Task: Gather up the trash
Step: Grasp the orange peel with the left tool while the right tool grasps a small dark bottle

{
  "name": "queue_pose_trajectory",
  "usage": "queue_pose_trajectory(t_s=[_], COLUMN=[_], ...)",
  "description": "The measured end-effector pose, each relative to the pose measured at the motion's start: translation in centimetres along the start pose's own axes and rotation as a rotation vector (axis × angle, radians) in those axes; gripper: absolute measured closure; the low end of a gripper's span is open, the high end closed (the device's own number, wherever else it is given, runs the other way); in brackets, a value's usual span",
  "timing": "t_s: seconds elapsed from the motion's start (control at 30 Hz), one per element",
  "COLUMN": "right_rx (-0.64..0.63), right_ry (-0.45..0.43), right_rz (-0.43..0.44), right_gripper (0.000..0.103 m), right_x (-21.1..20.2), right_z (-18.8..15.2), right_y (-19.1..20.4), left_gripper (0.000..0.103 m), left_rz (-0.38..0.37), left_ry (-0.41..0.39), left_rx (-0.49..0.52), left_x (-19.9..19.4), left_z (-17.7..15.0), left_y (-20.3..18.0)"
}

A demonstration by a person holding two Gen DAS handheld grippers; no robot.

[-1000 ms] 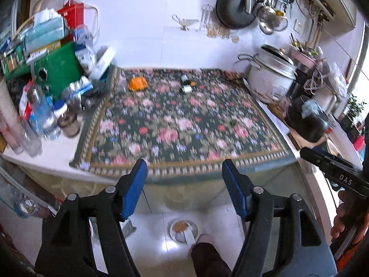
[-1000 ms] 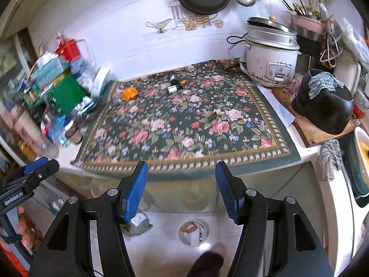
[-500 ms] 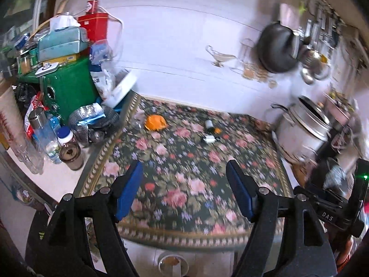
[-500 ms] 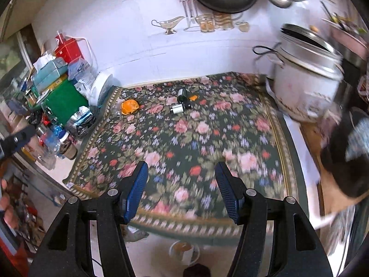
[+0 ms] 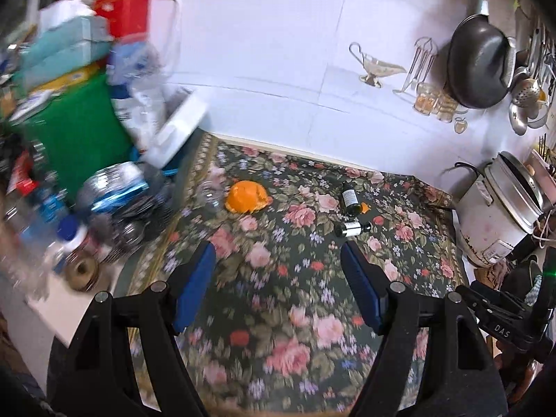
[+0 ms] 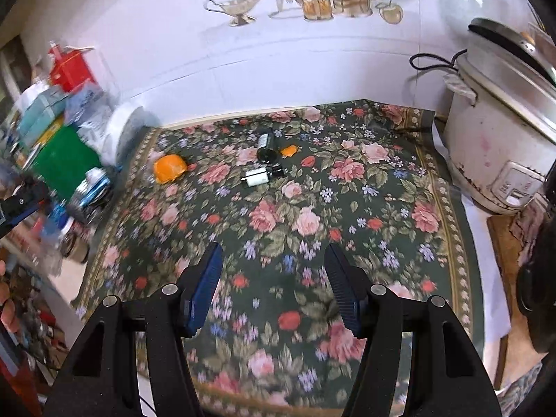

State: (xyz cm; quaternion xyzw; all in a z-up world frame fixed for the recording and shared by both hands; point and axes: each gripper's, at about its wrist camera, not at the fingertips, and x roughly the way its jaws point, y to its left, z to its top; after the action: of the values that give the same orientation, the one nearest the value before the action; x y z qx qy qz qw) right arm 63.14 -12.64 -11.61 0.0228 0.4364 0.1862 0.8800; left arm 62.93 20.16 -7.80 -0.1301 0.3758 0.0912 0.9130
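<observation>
While both grippers hang over the flowered cloth, the trash lies in the upper middle of the frame — an orange peel, a dark bottle on its side, a small white-labelled bottle. The left gripper and right gripper stand spread — holding nothing, touching nothing.

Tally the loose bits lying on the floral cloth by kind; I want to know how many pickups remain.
Orange peels: 2 (large, small)
Small bottles: 2 (dark, white-labelled)
Total: 4
</observation>
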Motion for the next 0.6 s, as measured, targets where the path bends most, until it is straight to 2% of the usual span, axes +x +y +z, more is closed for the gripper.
queue_pose_trajectory(t_s=[0.13, 0.27, 0.43, 0.6], right_rx=[0.068, 0.134, 0.221, 0.278], right_ry=[0.022, 0.076, 0.105, 0.128], right_rz=[-0.044, -0.03, -0.036, -0.064], right_gripper=[0.046, 0.046, 0.046, 0.046], right_x=[3.4, 8.3, 13.8, 18.7], right_z=[1.9, 4.4, 6.5, 8.0], right_y=[0.5, 1.1, 1.8, 2.0], left_gripper=[0.03, 0.03, 0.03, 0.03], left_rz=[-0.037, -0.083, -0.106, -0.096], left_ry=[0.06, 0.112, 0.167, 0.203], left_rx=[0.024, 0.024, 0.031, 0.055], left_x=[5.9, 11.7, 18.6, 24.1], left_z=[3.1, 5.5, 7.4, 8.7], left_y=[1.8, 3.4, 4.5, 5.0])
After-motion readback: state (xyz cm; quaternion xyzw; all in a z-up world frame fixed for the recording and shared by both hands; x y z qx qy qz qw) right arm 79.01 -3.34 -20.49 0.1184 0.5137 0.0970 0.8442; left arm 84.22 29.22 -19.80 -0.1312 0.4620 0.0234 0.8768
